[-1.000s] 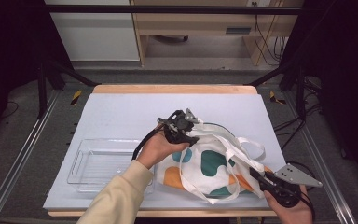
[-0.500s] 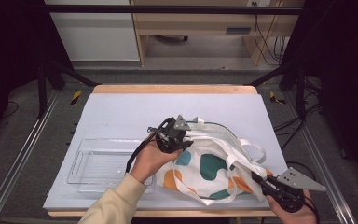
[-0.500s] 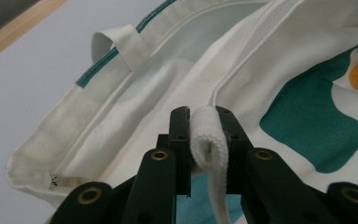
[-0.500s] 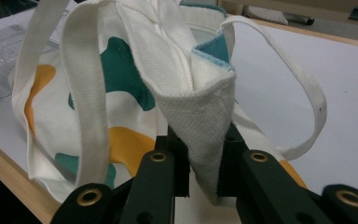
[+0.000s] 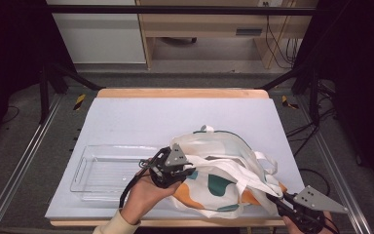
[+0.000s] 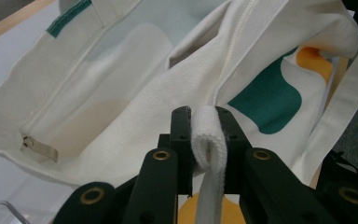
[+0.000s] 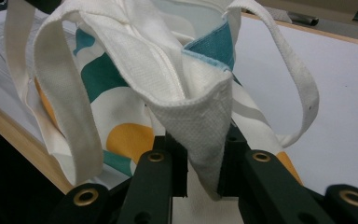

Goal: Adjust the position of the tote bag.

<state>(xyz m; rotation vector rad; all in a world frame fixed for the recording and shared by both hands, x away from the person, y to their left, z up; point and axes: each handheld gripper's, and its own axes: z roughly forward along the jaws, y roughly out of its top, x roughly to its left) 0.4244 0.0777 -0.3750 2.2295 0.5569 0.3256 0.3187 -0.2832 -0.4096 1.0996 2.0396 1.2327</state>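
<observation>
**Bag held at both ends, job only part done**

High view: a cloth bag lies on the near right part of the white table. The left tongs grip it at its left side and the right tongs grip it at the near right corner. A clear plastic tray sits just left of the bag, with nothing in it. My guess is the bag is being pulled open or spread out. Both grips are made, but the bag is not flat and its mouth gapes only partly, so most of the work is left.

Left gripper view: the left tongs are pinching a folded white strap. It looks thick and woven. The bag cloth is rough, cream, with round teal and orange patches. A small tan tag sits inside.

Right gripper view: the right tongs are pinching a pointed corner of the bag's rim. The weave is coarse, and two soft handle loops hang loose
</observation>
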